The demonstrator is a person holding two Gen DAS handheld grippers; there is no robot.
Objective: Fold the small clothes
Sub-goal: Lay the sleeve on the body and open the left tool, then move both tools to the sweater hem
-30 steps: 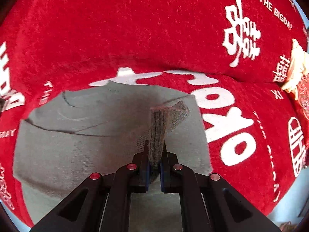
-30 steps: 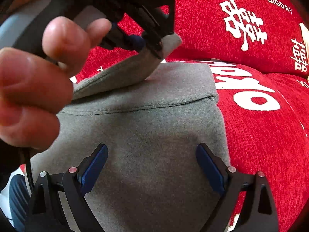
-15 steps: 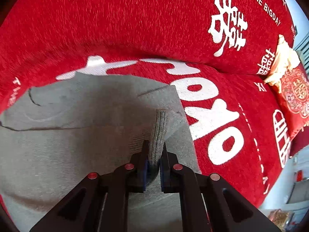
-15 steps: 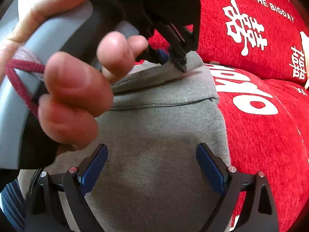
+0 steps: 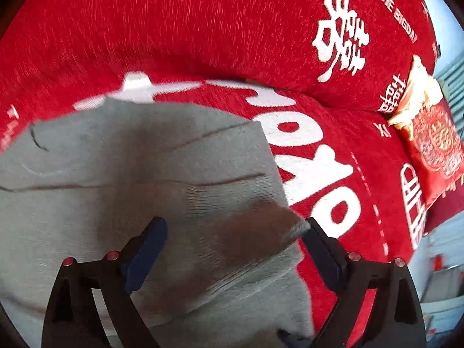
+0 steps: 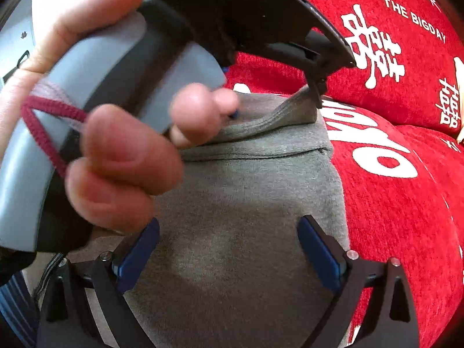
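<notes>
The left tool (image 5: 235,249) is letting go: its jaws have just been opening, and the ribbed cuff (image 5: 261,232) they were pinching half a second ago is now lying loose between the spread pads, blurred, its tip at about 3 o'clock beside the right-hand pad. The grey garment (image 6: 249,217) is lying flat on the red sofa cover (image 5: 203,43), its right edge running toward 12 o'clock against the white lettering (image 5: 319,174). In the right wrist view, the cuff is draping over the garment's upper part at 12 o'clock, under the left tool and the person's hand (image 6: 121,156). The right tool (image 6: 229,249) is hovering released above the garment's middle, gripping nothing. Judging from this, one fold is being laid down and finished; the next grasp is probably waiting on another edge.
</notes>
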